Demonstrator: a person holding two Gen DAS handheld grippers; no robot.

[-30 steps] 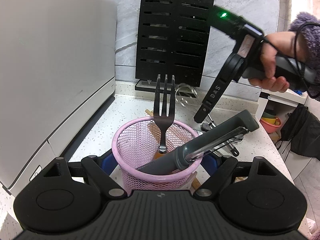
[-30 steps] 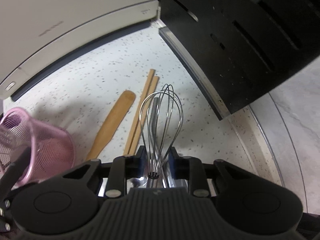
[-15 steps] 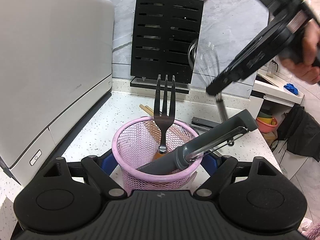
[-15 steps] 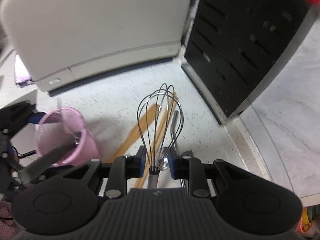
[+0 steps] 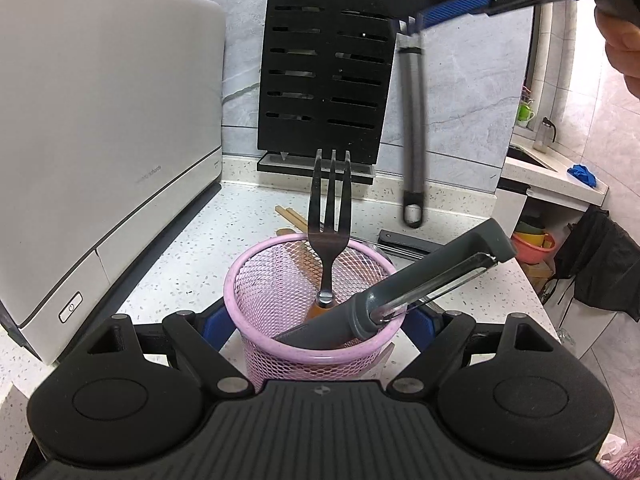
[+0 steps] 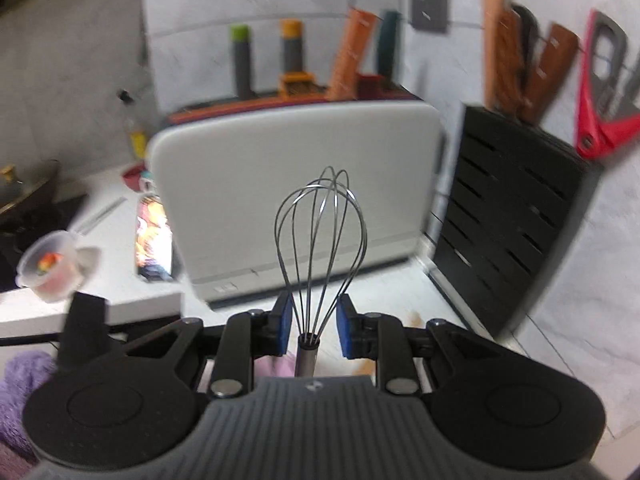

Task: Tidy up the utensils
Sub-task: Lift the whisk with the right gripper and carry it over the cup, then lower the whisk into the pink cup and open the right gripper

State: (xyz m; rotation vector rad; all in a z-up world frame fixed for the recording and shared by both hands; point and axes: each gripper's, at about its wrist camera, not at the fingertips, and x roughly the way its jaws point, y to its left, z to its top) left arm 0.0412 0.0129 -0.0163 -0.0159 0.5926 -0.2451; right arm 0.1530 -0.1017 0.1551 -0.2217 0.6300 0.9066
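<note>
Pink basket [image 5: 280,354] clamped between left gripper [image 5: 316,322] jaws, holding fork [image 5: 329,216] and peeler [image 5: 404,294]; right gripper [image 6: 313,325] jaws pinching whisk [image 6: 320,236].

Pink mesh basket [image 5: 276,344]. Grey peeler [image 5: 420,292]. Dark metal fork [image 5: 330,216]. Silver wire whisk [image 6: 320,240], grey handle. White speckled tabletop [image 5: 192,264]. Black slotted knife block [image 5: 324,76]. Light grey appliance [image 5: 100,120]. Black tongs, blue pads [image 6: 284,324].

Each black claw [image 6: 312,330] has blue pads [image 6: 283,325], silver screws, ribbed grey housing; fuzzy purple sleeve [image 6: 20,376].
</note>
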